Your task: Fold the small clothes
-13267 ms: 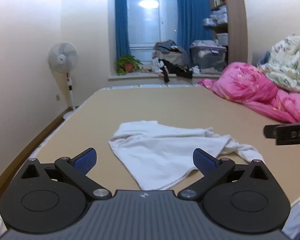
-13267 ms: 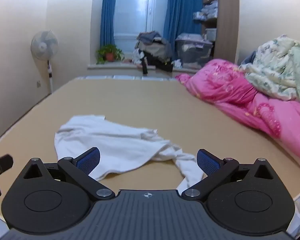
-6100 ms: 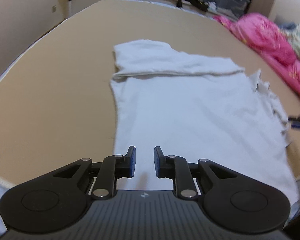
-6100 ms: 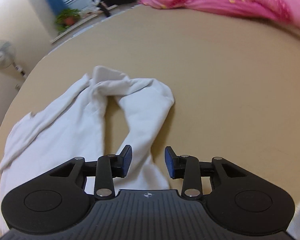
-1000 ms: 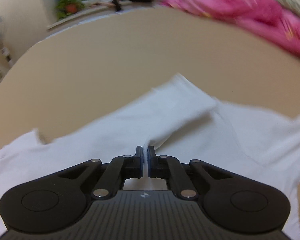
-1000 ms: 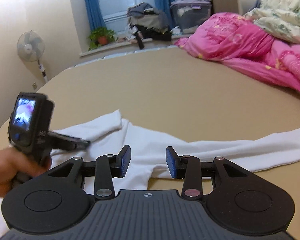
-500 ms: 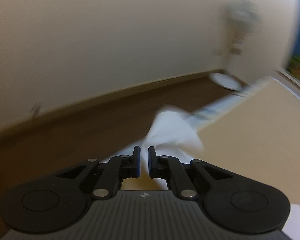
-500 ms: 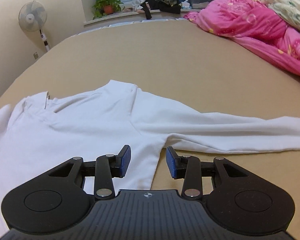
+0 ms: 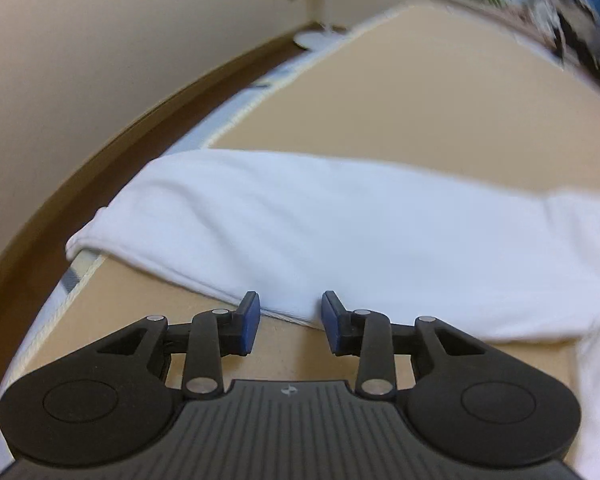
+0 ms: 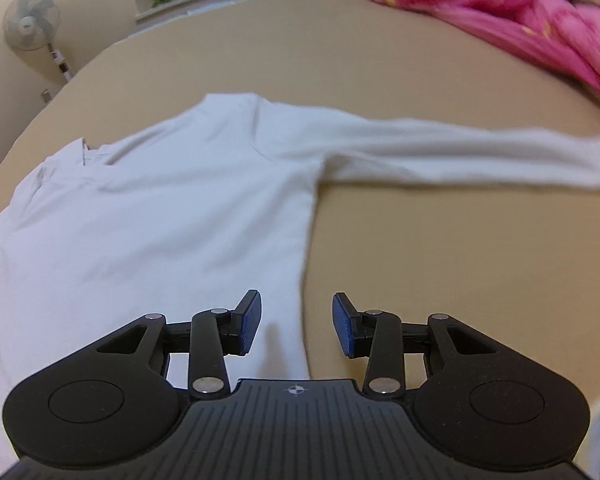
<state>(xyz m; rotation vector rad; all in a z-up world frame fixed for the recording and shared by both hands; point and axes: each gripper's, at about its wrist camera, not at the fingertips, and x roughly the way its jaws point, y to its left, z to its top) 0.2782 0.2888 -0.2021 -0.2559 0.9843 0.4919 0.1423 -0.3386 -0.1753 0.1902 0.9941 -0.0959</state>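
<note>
Shirt (image 10: 172,208) (white, long-sleeved) is spread flat on the bed (image 10: 420,260); left hand-held gripper (image 9: 288,322), just opened, and right hand-held gripper (image 10: 296,324) are held spread, empty.

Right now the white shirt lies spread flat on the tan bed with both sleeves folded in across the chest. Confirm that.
Not quite. The white shirt does lie spread flat on the tan bed, but the sleeves are not folded in. The right wrist view shows one sleeve stretched straight out to the side; the left wrist view shows the other sleeve laid out too.
</note>
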